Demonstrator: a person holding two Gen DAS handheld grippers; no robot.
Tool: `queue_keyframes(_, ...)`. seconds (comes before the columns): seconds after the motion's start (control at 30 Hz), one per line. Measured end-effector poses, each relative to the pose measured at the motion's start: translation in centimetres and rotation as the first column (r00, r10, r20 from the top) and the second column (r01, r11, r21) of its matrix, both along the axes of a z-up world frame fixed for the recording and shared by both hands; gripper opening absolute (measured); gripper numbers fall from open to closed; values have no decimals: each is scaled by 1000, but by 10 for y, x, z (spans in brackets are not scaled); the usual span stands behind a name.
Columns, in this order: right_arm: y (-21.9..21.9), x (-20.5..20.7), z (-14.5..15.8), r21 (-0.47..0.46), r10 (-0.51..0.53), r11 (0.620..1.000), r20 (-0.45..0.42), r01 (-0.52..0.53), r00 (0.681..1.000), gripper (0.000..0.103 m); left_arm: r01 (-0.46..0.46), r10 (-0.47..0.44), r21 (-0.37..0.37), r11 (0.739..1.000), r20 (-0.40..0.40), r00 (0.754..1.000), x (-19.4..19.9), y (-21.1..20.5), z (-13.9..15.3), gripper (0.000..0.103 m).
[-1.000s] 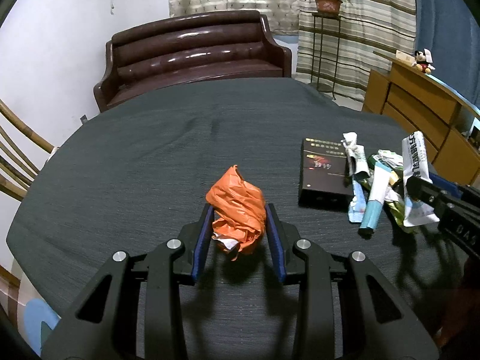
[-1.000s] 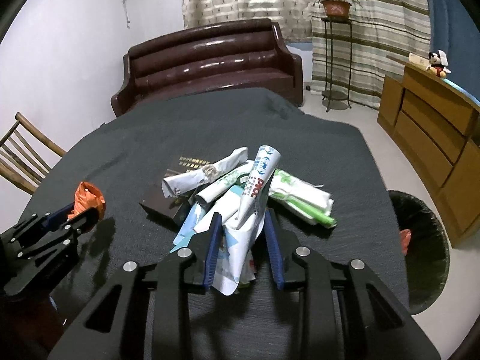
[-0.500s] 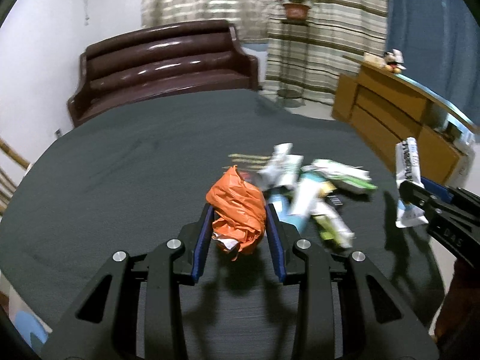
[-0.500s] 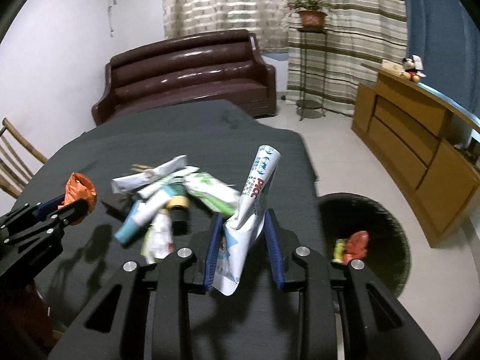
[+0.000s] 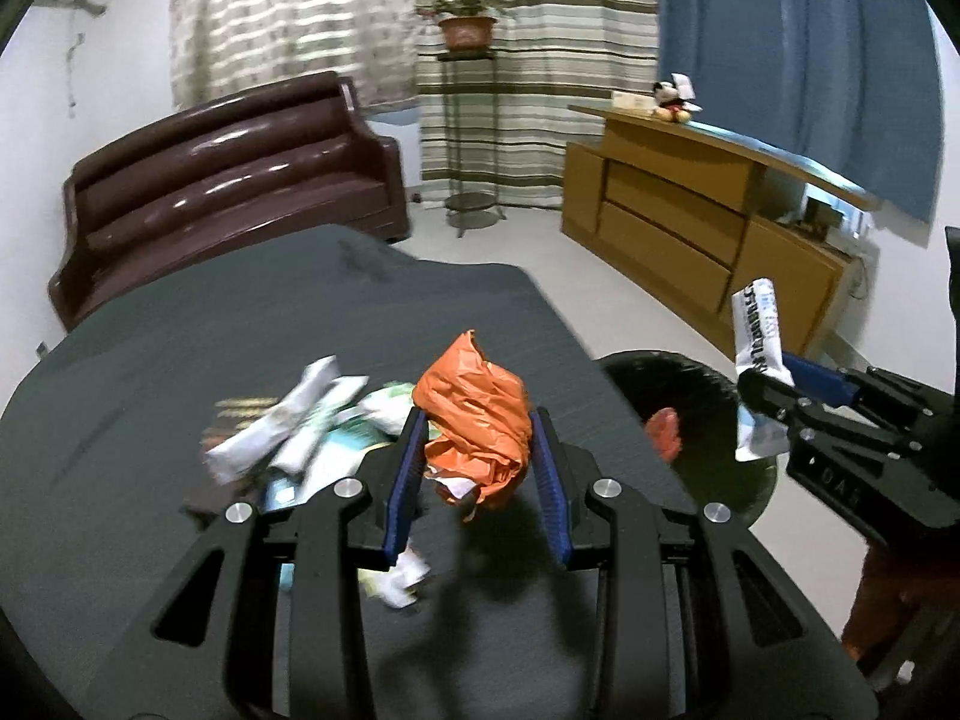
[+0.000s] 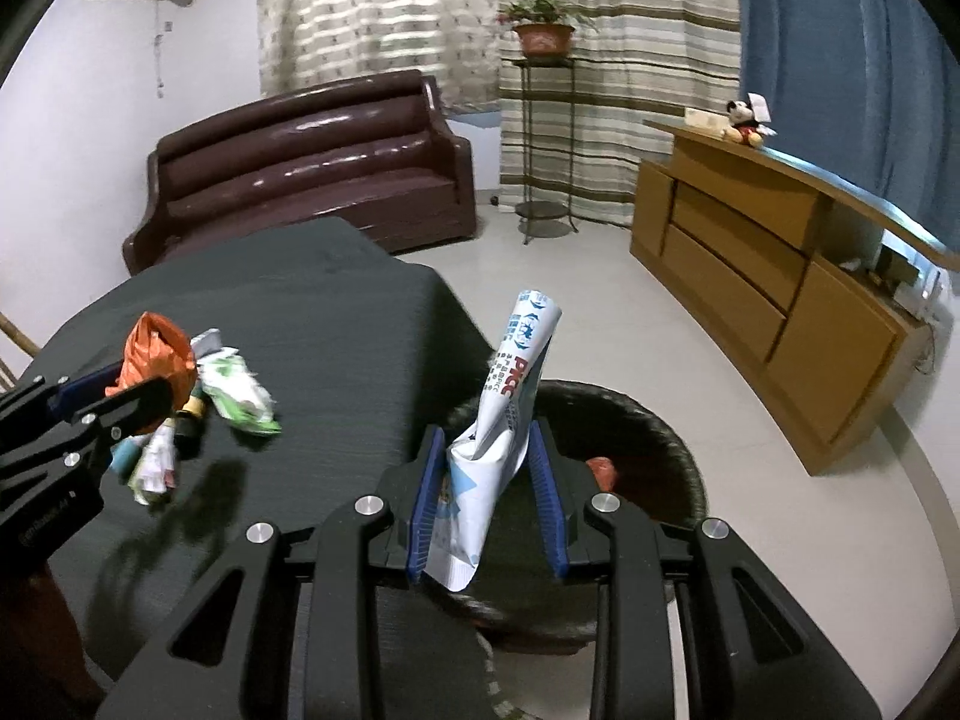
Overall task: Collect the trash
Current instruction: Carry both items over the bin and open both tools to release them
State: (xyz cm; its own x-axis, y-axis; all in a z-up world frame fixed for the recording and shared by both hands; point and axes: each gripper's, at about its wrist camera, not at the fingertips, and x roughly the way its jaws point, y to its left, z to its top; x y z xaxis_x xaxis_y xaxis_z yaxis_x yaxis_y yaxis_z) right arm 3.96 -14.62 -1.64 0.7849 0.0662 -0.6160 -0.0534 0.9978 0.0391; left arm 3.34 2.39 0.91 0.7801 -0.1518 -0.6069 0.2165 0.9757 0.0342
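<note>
right gripper (image 6: 486, 483) clamped on white-blue printed paper wrapper (image 6: 501, 420), over black round bin (image 6: 672, 450) | left gripper (image 5: 477, 456) clamped on crumpled orange plastic bag (image 5: 477, 420), above dark desk (image 5: 240, 324) | centre over bin before releasing, right first

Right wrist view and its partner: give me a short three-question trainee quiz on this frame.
1. True or false: the left hand-held gripper is shut on an orange plastic bag.
2. What does the right hand-held gripper hold? A) a bottle B) a printed white wrapper C) nothing
3. Fill in: the dark trash bin stands on the ____ beside the table.

Key: 1 true; 2 B; 3 floor.
</note>
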Motion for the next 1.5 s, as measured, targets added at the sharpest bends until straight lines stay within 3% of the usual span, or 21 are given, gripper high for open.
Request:
queue_keyframes(0.5,-50,21,-19,47,-44,998,-43,46,998,30,83,-80,40,996,-70,994,50,-82,-29,34)
queue_keyframes(1.07,-66,37,-30,76,-64,995,-59,68,996,31,113,-104,70,991,-123,987,80,-113,-41,35)
queue_keyframes(1.17,-69,38,-30,79,-69,994,-62,74,996,34,116,-107,73,991,-125,986,82,-114,-40,36)
queue_keyframes(1.23,-72,37,-30,84,-79,993,-62,85,995,40,116,-106,74,990,-123,987,82,-114,-40,45)
queue_keyframes(1.33,-74,37,-28,89,-89,992,-56,94,994,45,110,-102,72,991,-117,988,82,-115,-39,49)
queue_keyframes(1.5,-77,36,-26,94,-105,990,-48,109,993,49,114,-105,74,991,-114,988,81,-115,-38,51)
